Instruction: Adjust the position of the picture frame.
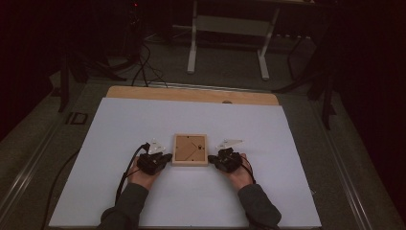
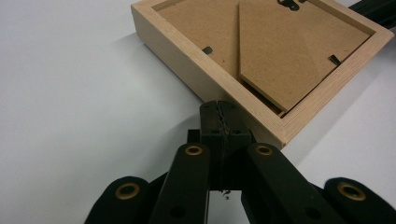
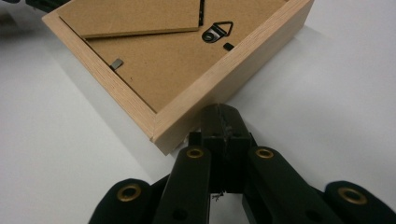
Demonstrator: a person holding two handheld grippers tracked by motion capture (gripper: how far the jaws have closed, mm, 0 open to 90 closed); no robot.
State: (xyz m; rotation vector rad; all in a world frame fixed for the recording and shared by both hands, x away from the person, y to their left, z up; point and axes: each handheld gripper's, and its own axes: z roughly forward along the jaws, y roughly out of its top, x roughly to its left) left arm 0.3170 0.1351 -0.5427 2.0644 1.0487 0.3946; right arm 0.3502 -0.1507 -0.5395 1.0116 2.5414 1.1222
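So the wooden picture frame (image 1: 190,149) lies back-side up mid-tabletop (image 1: 143,120). Left tool (image 1: 165,158) sits with jaws pressed together, holding nothing, tip right at the frame's near left corner, maybe touching, hard to tell. Right tool (image 1: 213,159) is the same at the near right corner. Plenty of bare white room all around the frame.

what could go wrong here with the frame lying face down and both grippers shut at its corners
1. Both grippers are shut, the left gripper and right gripper merely pressing against the wooden frame, so it could slide or turn on the smooth white sheet rather than lift.
2. The folding stand on the backing sits slightly raised; fingers reaching in could snag it.
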